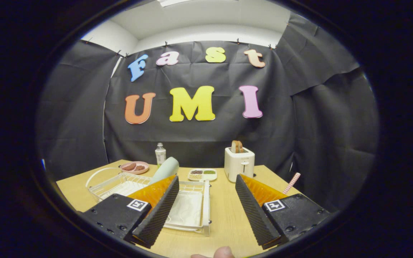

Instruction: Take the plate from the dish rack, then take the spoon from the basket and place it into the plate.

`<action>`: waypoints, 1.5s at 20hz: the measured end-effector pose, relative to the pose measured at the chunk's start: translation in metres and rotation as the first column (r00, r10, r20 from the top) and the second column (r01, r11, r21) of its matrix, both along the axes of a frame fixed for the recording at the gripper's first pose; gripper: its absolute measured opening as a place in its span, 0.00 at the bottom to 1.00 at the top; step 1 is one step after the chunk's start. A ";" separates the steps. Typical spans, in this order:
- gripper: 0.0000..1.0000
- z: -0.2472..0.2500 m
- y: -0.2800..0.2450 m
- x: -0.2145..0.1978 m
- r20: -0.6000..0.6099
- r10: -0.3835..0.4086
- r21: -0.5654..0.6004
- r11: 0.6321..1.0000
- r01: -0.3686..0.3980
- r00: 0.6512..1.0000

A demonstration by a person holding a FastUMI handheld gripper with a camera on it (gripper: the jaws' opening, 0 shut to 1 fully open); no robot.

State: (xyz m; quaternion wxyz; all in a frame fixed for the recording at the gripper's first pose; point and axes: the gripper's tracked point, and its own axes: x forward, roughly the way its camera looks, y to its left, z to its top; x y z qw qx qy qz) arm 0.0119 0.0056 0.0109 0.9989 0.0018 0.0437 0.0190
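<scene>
The gripper (pixel 206 188) is held above the near edge of the table (pixel 228 215), its two fingers (pixel 156 211) spread wide with nothing between them. Bare tabletop is seen in the gap.

One white wire rack (pixel 192 211) is set on the table, partly covered by the left finger; its near section appears lined with a white tray. One pale green plate (pixel 165 170) is seen rising tilted from the rack, just beyond the left fingertip. A white wire loop (pixel 99 175) is noted at the rack's far left end; whether it belongs to a basket cannot be told. The spoon cannot be made out.

One pink dish (pixel 134 167) is placed beyond the rack, with two brown pieces in it. One small bottle (pixel 160 154) is stood beside it. One white divided tray (pixel 202 174) is set between the plate and the toaster, with dark, green and pale fillings in its compartments. One white toaster (pixel 239 163) is stood beyond the right finger, with bread (pixel 237 146) in its slot. One pink checked stick (pixel 292 182) is seen at the table's right edge.

A fingertip (pixel 222 252) is seen at the near edge, below the gripper.
</scene>
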 end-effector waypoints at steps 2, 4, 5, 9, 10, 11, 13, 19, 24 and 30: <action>1.00 0.002 -0.008 -0.004 -0.031 0.002 0.001 1.000 -0.002 1.000; 1.00 0.008 -0.015 -0.004 -0.060 0.008 -0.017 1.000 -0.009 0.998; 1.00 0.014 -0.017 -0.003 -0.075 0.015 -0.026 1.000 -0.017 0.997; 1.00 0.035 -0.007 0.013 -0.178 0.085 -0.039 0.995 -0.093 0.980; 1.00 0.040 -0.001 0.019 -0.219 0.110 -0.027 0.993 -0.119 0.969; 1.00 0.045 0.006 0.024 -0.255 0.130 -0.013 0.990 -0.138 0.958; 1.00 0.056 0.021 0.035 -0.309 0.162 -0.011 0.985 -0.174 0.937; 1.00 0.059 0.074 0.072 -0.490 0.217 -0.020 0.965 -0.260 0.844; 1.00 0.025 0.108 0.101 -0.636 0.225 0.043 0.965 -0.258 0.738; 0.98 -0.021 0.134 0.122 -0.763 0.183 0.073 0.977 -0.198 0.620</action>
